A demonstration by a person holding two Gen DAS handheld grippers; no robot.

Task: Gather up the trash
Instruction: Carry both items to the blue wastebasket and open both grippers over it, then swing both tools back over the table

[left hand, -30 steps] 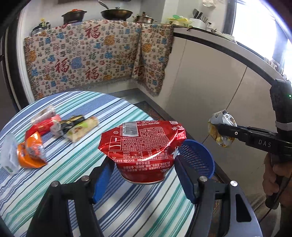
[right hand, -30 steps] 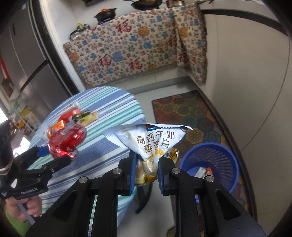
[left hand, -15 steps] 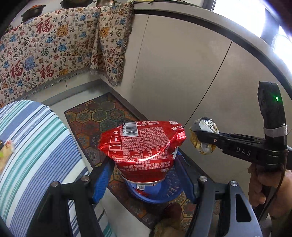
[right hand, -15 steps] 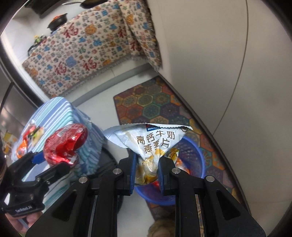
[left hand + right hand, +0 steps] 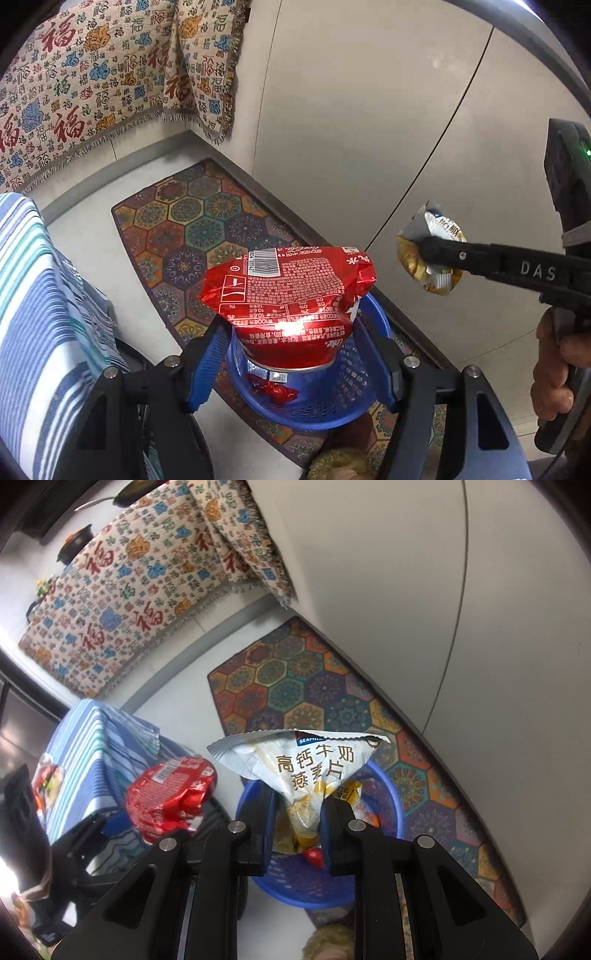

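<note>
1. My left gripper is clamped on a red foil packet; the two blue pads press its lower part from either side, and the crumpled upper part bulges above the fingers.
2. In the left wrist view that packet hangs directly over the blue basket, which stands on the floor on the patterned mat. A small red wrapper already lies inside the basket.
3. My right gripper pinches a silver-white snack bag near its narrow lower end; the wide serrated top fans out above the fingertips.
4. In the right wrist view the bag sits over the basket's opening; from the left wrist view the same bag appears off to the right of the basket against the pale cabinet wall, so I can't say for certain that it is squarely above the rim.
5. The two held items are apart, the red packet to the left of the snack bag.
6. The striped tablecloth hangs just beside the basket on the left, with a few more wrappers lying on top of it, blurred at the edge of the view.
</note>
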